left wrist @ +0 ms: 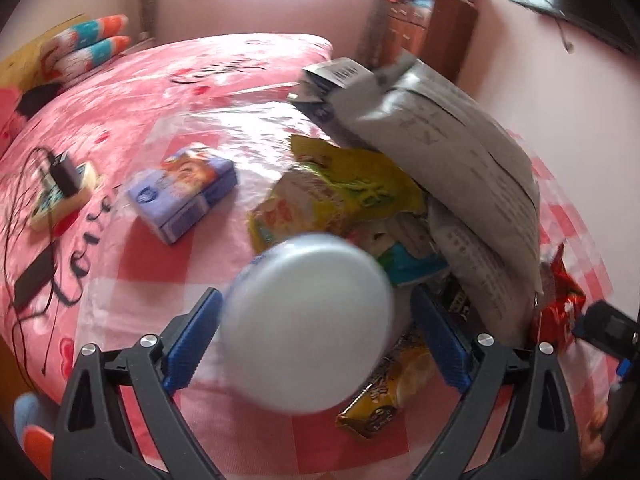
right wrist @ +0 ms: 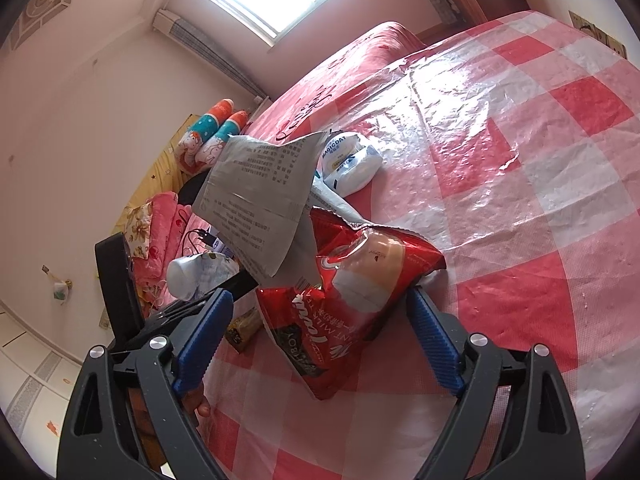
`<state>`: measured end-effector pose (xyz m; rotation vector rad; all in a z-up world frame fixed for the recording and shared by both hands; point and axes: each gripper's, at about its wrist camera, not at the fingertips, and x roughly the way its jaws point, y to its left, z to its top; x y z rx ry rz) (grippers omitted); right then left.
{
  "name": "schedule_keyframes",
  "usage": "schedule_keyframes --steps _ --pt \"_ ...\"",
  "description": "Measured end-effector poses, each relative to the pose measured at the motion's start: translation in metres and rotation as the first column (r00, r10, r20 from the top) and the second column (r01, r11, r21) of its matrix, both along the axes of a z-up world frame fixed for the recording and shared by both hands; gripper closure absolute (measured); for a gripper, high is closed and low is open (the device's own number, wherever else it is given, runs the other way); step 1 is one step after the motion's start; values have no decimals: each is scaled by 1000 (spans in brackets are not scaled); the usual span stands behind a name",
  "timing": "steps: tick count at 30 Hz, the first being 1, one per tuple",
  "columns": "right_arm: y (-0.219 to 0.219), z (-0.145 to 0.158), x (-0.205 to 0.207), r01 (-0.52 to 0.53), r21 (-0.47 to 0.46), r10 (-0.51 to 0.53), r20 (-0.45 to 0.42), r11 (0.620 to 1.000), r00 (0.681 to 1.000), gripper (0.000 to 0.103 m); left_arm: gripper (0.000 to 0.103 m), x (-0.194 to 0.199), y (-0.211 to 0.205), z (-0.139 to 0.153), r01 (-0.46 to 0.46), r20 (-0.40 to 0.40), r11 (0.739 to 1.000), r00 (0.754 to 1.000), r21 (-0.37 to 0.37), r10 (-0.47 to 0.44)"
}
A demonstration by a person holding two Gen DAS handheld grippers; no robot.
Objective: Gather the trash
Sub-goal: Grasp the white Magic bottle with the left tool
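Observation:
On the checked plastic sheet (left wrist: 168, 276) lies a heap of trash: a grey printed bag (left wrist: 440, 140), yellow wrappers (left wrist: 340, 200) and a yellow snack packet (left wrist: 384, 400). A white bottle (left wrist: 308, 332), blurred, sits bottom-first between the fingers of my left gripper (left wrist: 316, 292). The jaws stand wide, with a gap showing at the right pad (left wrist: 436, 336). My right gripper (right wrist: 320, 296) is open around a red snack bag (right wrist: 352, 288) that leans on the heap. Its left pad (right wrist: 204, 340) is clear of the bag. The white bottle (right wrist: 184, 276) shows at the left too.
A purple box (left wrist: 180, 192) and a charger with its cable (left wrist: 60, 172) lie on the pink bed to the left. A white tissue pack (right wrist: 348, 160) rests behind the heap. Pillows (left wrist: 92, 40) and a wooden cabinet (left wrist: 432, 28) stand at the far side.

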<state>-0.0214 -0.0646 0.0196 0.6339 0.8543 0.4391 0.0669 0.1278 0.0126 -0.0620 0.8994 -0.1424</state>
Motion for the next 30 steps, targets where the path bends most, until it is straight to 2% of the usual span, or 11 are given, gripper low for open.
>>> schedule_keyframes --steps 4,6,11,22,24,26,30 --pt "0 0 0 -1 1 1 1 1000 1000 15 10 -8 5 7 -56 58 998 997 -8 56" --pt "0 0 0 0 -1 0 0 1000 1000 15 19 -10 5 9 -57 84 998 995 6 56" --pt "2 0 -1 -8 -20 8 -3 1000 1000 15 26 -17 -3 9 -55 90 997 995 52 50" --pt "8 1 -2 -20 -68 19 -13 997 1000 16 27 -35 -12 10 -60 82 997 995 51 56" --pt "8 0 -2 -10 -84 8 -17 996 1000 22 31 -41 -14 12 -37 80 999 996 37 34" --pt "8 0 -2 -1 -106 -2 -23 994 1000 32 36 -47 -16 13 -7 82 999 997 39 4" --pt "11 1 -2 -10 -148 7 -20 989 1000 36 36 -55 -15 11 24 39 1000 999 5 -24"
